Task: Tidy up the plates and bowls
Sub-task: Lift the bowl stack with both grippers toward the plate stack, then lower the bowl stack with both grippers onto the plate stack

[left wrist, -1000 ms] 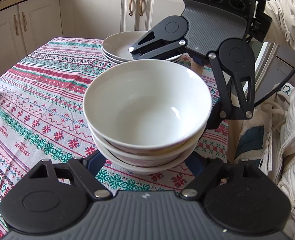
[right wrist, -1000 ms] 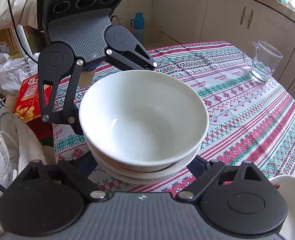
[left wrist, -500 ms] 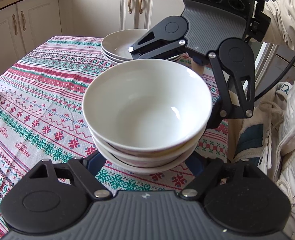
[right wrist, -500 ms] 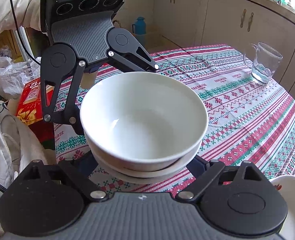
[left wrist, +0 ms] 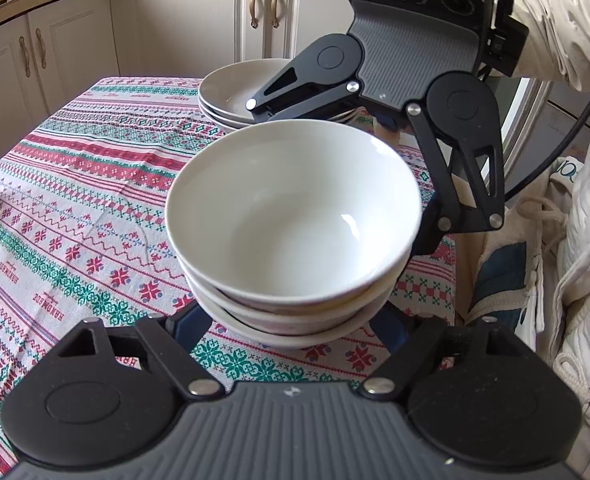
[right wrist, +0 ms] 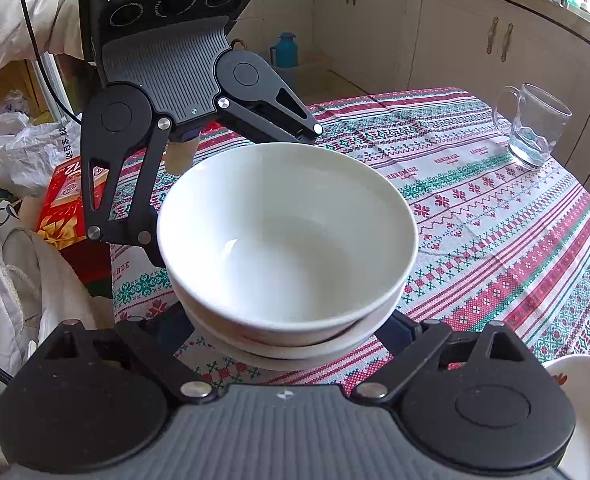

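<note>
A stack of bowls (left wrist: 295, 232) is pinched from opposite sides by the left gripper (left wrist: 295, 322), while the right gripper (right wrist: 291, 332) fingers are opening, so nesting stays steady near the plates (left wrist: 235, 92).

Three stacked bowls (left wrist: 295, 216), three stacked plates (left wrist: 231, 92), one glass mug (right wrist: 535, 128).

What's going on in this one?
A person holds the left tongs and right tongs around a stack of three bowls at the table edge, straddling its base from opposite sides. The right tongs are opening. Whether either presses the bowls is hidden under the rims. A stack of plates sits behind.
</note>
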The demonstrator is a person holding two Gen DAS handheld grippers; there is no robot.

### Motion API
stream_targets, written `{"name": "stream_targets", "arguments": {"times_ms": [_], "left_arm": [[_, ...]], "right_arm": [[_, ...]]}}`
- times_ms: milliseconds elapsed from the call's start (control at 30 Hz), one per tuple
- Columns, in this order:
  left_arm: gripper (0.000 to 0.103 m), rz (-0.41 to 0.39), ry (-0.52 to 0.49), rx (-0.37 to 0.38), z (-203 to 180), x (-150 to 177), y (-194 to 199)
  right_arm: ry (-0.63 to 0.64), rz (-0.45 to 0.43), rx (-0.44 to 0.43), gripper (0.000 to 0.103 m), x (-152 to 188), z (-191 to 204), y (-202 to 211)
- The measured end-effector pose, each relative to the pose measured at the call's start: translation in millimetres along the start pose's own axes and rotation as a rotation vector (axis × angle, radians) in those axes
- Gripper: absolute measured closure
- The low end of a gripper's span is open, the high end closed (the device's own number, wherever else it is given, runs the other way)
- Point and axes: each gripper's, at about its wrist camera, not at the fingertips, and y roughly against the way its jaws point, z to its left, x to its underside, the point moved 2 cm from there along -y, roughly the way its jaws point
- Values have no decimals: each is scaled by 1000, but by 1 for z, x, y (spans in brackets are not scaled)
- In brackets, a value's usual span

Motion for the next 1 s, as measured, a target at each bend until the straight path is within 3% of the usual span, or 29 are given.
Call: {"name": "stream_targets", "arguments": {"times_ms": [733,1000], "left_arm": [[19,8,23,13,-1,-2,1],[19,-6,28,-11,-6,-22,9]], "right_arm": [[1,24,0,8,-2,1,2],[2,5,10,8,-7,-2,21]]}}
